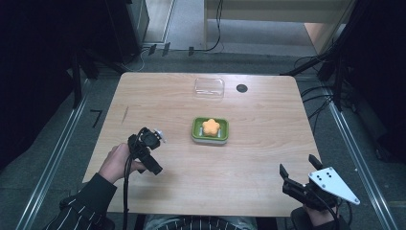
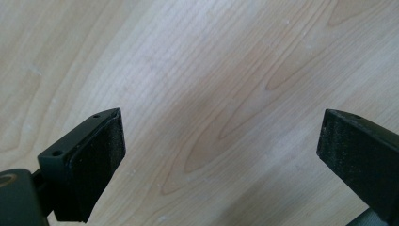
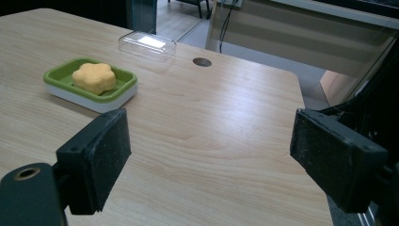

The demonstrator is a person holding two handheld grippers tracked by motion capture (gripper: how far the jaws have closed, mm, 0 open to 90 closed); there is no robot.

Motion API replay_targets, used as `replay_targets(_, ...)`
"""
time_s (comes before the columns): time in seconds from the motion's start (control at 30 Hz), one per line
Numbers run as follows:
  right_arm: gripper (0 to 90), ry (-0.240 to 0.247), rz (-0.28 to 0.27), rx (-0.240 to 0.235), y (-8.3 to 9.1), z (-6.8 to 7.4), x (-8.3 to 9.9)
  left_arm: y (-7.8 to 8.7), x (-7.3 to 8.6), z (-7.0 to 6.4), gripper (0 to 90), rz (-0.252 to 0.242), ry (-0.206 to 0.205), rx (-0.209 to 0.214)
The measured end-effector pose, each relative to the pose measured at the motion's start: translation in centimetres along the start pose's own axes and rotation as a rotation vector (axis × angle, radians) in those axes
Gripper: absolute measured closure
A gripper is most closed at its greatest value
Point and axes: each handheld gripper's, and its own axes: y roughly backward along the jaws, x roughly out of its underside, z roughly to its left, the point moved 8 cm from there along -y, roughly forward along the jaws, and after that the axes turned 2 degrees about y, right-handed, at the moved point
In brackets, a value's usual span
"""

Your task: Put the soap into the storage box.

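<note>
Two grippers hover with nothing held: the left gripper [image 1: 147, 149] near the bench's left edge, jaws spread wide over bare wood in its own view [image 2: 221, 141]; the right gripper [image 1: 299, 170] at the near right corner, jaws equally wide apart [image 3: 211, 155], facing the bench's centre. Each jaw carries a matte black, finely textured pad [image 3: 101, 155], which should grip well. At the centre of the wooden bench [image 1: 268, 139] sits a green soap dish [image 1: 210, 131] on a white base, glossy and rigid, probably light plastic; in it lies an orange flower-shaped soap [image 1: 210, 126], seemingly firm but slick, best pinched across opposite lobes. Near the far edge rests a clear lid [image 1: 209, 88], thin and likely flexible, best taken by its rim; just beside it is a dark round hole [image 1: 242, 88].
</note>
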Motion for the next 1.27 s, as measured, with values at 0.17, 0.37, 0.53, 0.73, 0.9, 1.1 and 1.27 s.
replay_targets(0.17, 13.4, 0.001, 0.000, 0.001, 0.0, 0.0, 0.0, -0.5, 1.1, 0.0, 2.1, 0.017, 0.011, 0.008)
replay_targets(0.37, 13.4, -0.001, 0.001, 0.000, 0.0, 0.0, 0.0, -0.9, 2.2, 0.0, 2.0, 0.022, 0.033, 0.013)
replay_targets(0.53, 13.4, 0.001, 0.001, 0.001, 0.1, 0.0, 0.0, -1.2, 3.3, -0.2, 1.9, 0.030, 0.031, 0.019)
replay_targets(0.73, 13.4, -0.001, 0.001, 0.002, 0.1, 0.0, 0.0, -2.0, 4.2, -0.4, 1.3, 0.039, 0.039, 0.031)
replay_targets(0.9, 13.4, 0.001, 0.003, 0.004, 0.1, 0.0, 0.1, -2.3, 4.6, -0.4, 1.0, 0.028, 0.054, 0.049)
replay_targets(1.1, 13.4, -0.001, 0.001, 0.005, 0.2, -0.1, 0.1, -2.4, 4.6, -0.4, 1.0, -0.006, 0.069, 0.053)
replay_targets(1.27, 13.4, -0.003, 0.001, 0.007, 0.2, -0.2, 0.1, -2.8, 4.6, 0.0, 3.1, -0.033, 0.091, 0.043)
